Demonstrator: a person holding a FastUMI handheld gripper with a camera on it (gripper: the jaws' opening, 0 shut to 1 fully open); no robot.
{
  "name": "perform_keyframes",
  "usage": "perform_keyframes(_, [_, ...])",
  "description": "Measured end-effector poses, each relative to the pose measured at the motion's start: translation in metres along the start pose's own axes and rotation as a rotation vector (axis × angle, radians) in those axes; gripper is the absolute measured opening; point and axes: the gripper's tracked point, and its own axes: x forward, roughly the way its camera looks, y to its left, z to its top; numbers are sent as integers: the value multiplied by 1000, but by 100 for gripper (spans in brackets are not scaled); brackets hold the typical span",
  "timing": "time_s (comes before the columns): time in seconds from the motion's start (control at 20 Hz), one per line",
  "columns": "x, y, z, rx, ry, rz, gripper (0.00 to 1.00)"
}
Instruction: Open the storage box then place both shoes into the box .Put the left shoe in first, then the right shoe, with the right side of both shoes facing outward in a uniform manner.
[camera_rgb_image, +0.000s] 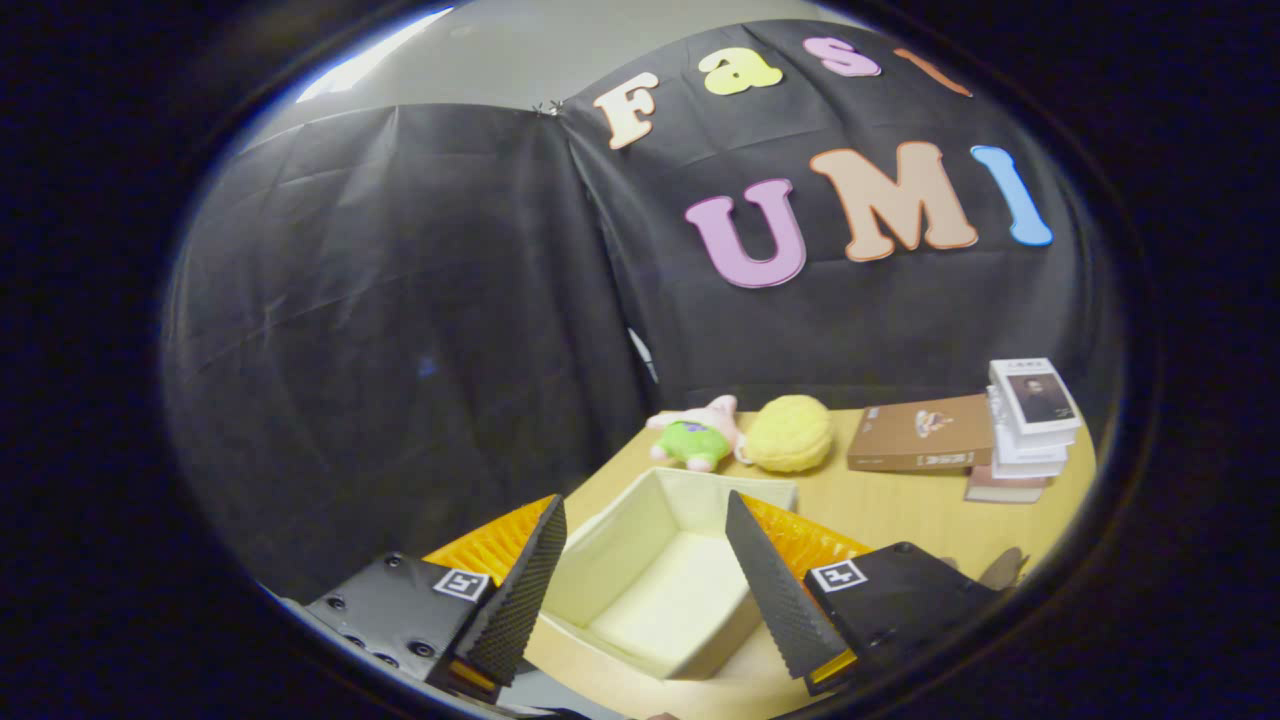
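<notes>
The gripper (640, 580) hangs with jaws wide apart and nothing held, above the cream fabric storage box (660, 580), which sits open near the wooden table's (900, 510) front edge, framed between the fingers. Its walls look soft, light and likely to buckle; a top rim seems the best hold. Rightward, a stack of books (1030, 420) rests by the far edge.

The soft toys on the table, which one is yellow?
The round fluffy toy, beside the brown book. The other toy next to it is pink and green. Both lie beyond the open box between the open tongs.
</notes>
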Motion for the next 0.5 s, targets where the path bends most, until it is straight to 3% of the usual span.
perform_keyframes(0.25, [-36, -100, -14, -89, 5, -176, 100])
perform_keyframes(0.5, [-69, -179, -42, -91, 35, -280, 100])
